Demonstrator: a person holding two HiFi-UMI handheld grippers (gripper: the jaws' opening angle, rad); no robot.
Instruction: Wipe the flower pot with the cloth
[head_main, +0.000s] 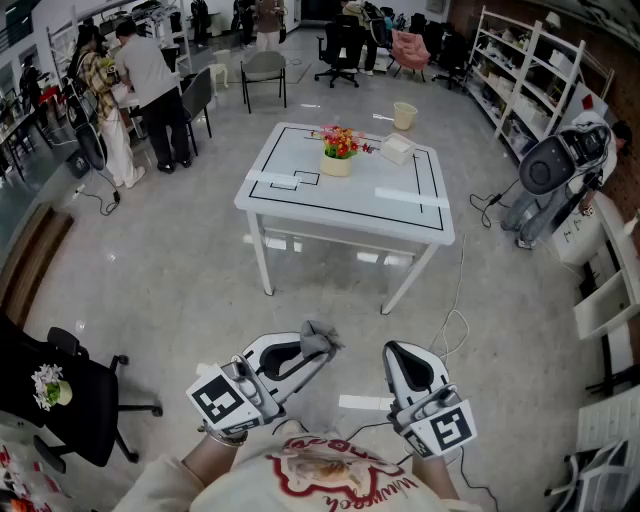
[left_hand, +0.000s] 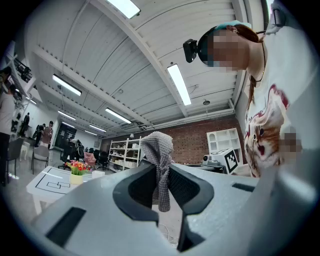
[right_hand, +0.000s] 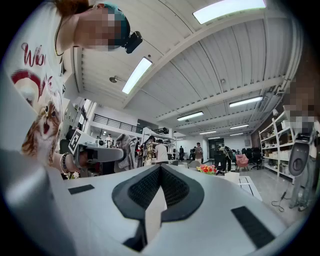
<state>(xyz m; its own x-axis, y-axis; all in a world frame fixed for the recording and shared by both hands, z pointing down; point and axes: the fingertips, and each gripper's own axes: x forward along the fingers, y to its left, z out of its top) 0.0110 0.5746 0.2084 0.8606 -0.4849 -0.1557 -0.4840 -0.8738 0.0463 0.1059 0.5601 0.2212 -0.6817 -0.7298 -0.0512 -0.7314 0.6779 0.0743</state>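
Flower pot (head_main: 336, 163) sits on the white table (head_main: 290, 150) at 12 o'clock, well apart from the person. Left gripper (head_main: 316, 352) is clamped on the grey cloth (head_main: 320, 336); right gripper (head_main: 397, 354) is clenched, empty. Approach step, no wiping yet; the next move likely calls for closing in and pressing cloth to pot.

Head view: steeply down from standing height, white table (head_main: 350, 195) well away at 12 o'clock. 2 gripper views: roughly level, both sharing that table and flower pot (head_main: 336, 165).
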